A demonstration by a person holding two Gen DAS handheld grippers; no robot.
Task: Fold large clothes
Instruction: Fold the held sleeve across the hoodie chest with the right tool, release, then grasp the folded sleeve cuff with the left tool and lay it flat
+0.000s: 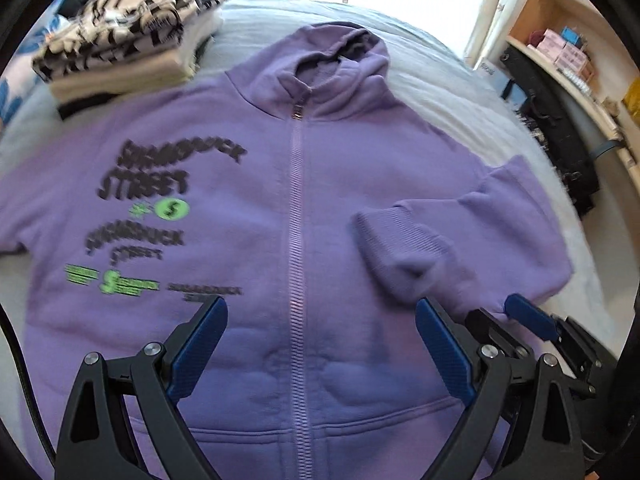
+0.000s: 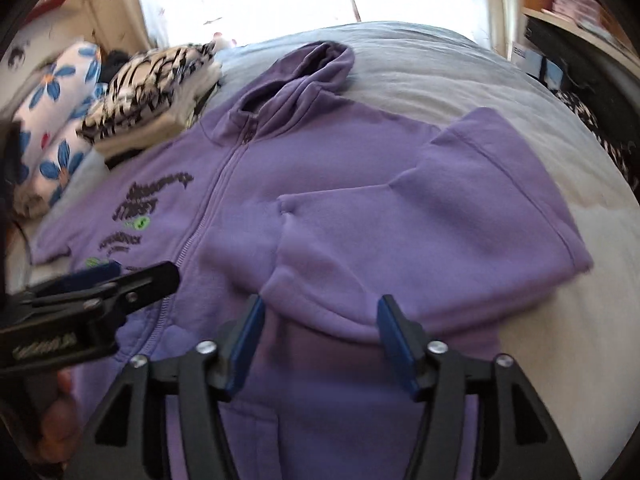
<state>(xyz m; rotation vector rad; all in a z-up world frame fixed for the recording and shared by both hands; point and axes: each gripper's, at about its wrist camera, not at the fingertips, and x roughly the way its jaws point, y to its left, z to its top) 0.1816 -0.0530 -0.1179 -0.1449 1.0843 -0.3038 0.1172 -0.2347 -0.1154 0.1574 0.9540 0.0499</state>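
With nothing pinched between either pair of blue pads, hanging over the lower front of the purple hoodie point(image 1: 344, 184) right now. Left gripper point(image 1: 321, 320) spread wide, straddling the zip point(image 1: 296, 208) just above the pockets, no fabric caught. Right gripper point(image 2: 320, 322) parted about halfway, poised over the cuff end of the folded-in sleeve point(image 2: 420, 248), pads either side of it but not seen pressing on anything. Hard to say whether touching cloth, pretty blurry down there. In the left wrist view, right gripper poking in at the lower right edge; in the right wrist view, left gripper off to the left, held in a hand point(image 2: 56, 412). Hoodie laid flat, front up, zipped shut, hood toward the window, black and green lettering point(image 1: 144, 184) on one chest side, one sleeve already doubled across the body with its ribbed cuff point(image 1: 396, 240) near the zip. All of it spread on a pale grey bed cover point(image 2: 460, 80). Further out, stack of folded clothes point(image 1: 120, 40) with a black-and-white print on top beside the hoodie's shoulder, flower-print pillows point(image 2: 60, 128) past that, wooden shelves point(image 1: 560, 40) on the far side.
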